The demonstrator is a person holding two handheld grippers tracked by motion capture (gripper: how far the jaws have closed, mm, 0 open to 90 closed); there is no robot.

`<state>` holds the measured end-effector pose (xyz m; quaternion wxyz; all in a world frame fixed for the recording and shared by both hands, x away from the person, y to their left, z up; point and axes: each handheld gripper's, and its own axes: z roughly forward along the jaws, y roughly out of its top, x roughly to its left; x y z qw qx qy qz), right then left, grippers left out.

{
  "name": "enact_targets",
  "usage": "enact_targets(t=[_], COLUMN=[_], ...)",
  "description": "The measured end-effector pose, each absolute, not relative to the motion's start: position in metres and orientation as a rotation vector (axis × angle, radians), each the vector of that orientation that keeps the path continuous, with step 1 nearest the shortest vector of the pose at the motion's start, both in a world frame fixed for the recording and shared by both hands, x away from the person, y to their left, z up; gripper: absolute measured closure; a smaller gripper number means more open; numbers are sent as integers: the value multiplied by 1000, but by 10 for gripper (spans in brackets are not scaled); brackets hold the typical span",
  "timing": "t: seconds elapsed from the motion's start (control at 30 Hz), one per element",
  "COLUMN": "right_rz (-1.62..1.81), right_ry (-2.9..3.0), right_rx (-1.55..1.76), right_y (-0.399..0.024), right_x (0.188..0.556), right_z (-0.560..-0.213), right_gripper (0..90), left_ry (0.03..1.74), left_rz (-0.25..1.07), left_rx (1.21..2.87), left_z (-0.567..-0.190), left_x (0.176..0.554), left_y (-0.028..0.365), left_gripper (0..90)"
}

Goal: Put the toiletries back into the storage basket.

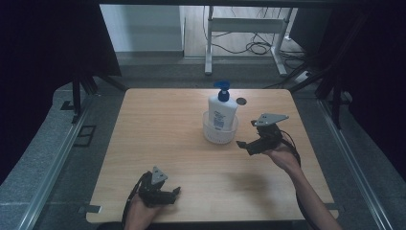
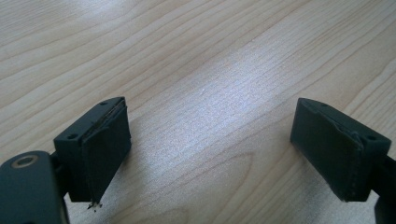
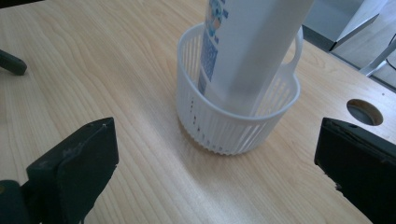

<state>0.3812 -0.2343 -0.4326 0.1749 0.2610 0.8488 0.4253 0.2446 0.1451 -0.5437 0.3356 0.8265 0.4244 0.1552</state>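
Nearly at the basket: right gripper spread beside the pump bottle

Nearest the person, the left gripper [image 1: 160, 193] is seen low over the near edge of the table [image 1: 158, 124], held in a hand whose forearm is cut off by the bottom of the high view. Its jaws are spread wide with nothing between them; in the left gripper view bare wood grain is seen past them. It is well apart from anything else.

Farther in, the right gripper [image 1: 246, 143] is held above the table's right half, jaws likewise spread and empty. Just beyond it and to its left, a white slotted basket [image 1: 220, 132] stands on the table, and a white pump bottle [image 1: 222, 111] with a blue pump head stands upright inside it, its long axis vertical. In the right gripper view the basket [image 3: 236, 121] lies ahead between the open jaws, slightly toward the left one, with the bottle [image 3: 252, 46] rising out of the top of that view. The right gripper is judged much the nearer of the two, so any reach for the bottle would fall to it.

The bottle's base is hidden by the basket wall, and its label print is too small to be read. Beyond the bottle, a small round hole [image 1: 241, 101] is seen in the tabletop.
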Motion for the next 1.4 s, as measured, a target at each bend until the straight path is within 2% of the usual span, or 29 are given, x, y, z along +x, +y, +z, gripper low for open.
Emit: enact_targets(t=[0.67, 1.4], right_rz=[1167, 1141], right_ry=[2405, 2406], right_rx=[738, 773], right_y=[-243, -260], right_x=[350, 316], right_z=[-444, -486], right_gripper=[0, 0], left_ry=[1110, 1114], left_rz=[404, 404], left_rx=[2154, 2150], left_z=[-544, -544], left_x=[244, 244], left_y=[145, 145], left_gripper=[118, 119])
